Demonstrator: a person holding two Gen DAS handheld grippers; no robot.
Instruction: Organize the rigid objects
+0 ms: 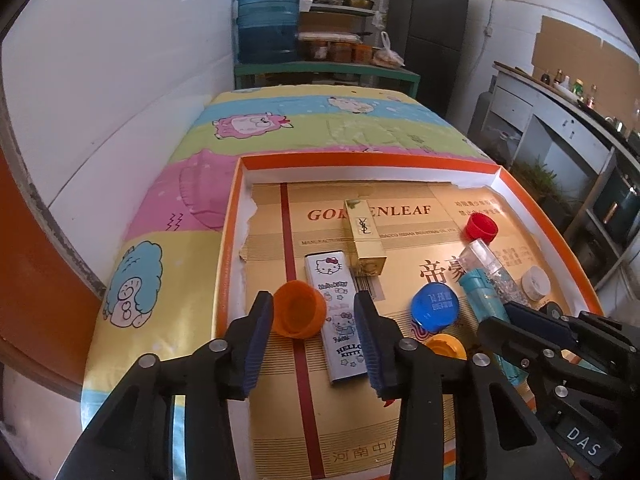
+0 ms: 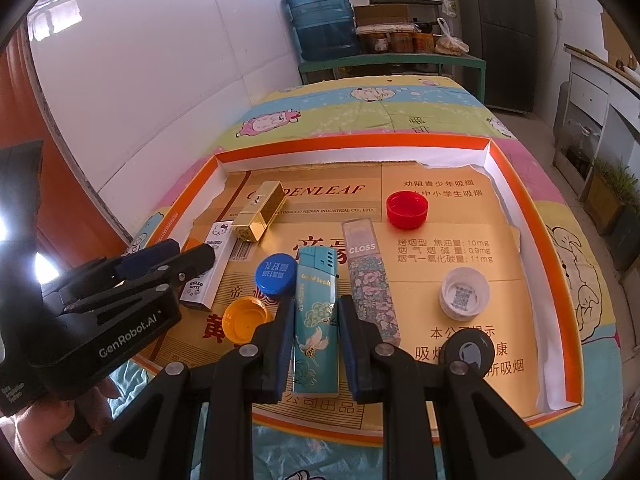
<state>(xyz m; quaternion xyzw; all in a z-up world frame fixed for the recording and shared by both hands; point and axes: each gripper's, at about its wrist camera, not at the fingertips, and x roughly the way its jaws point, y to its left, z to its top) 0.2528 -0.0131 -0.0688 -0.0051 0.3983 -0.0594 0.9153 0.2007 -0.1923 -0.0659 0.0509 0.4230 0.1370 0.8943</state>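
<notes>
two grippers hang over the orange tray (image 2: 540,216). the right gripper (image 2: 316,344) is clenched on the teal lighter (image 2: 314,320) near the tray's front edge. the left gripper (image 1: 314,336) is released, straddling the hello kitty case (image 1: 336,312), its pads clear of it, in the tray's left part.

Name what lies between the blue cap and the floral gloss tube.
The teal lighter, clearest in the right wrist view, lies between the blue cap and the gloss tube.

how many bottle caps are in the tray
5: orange cap at the left gripper, blue cap and yellow cap near the teal lighter, red cap far right, white cap right. More may be hidden.
</notes>
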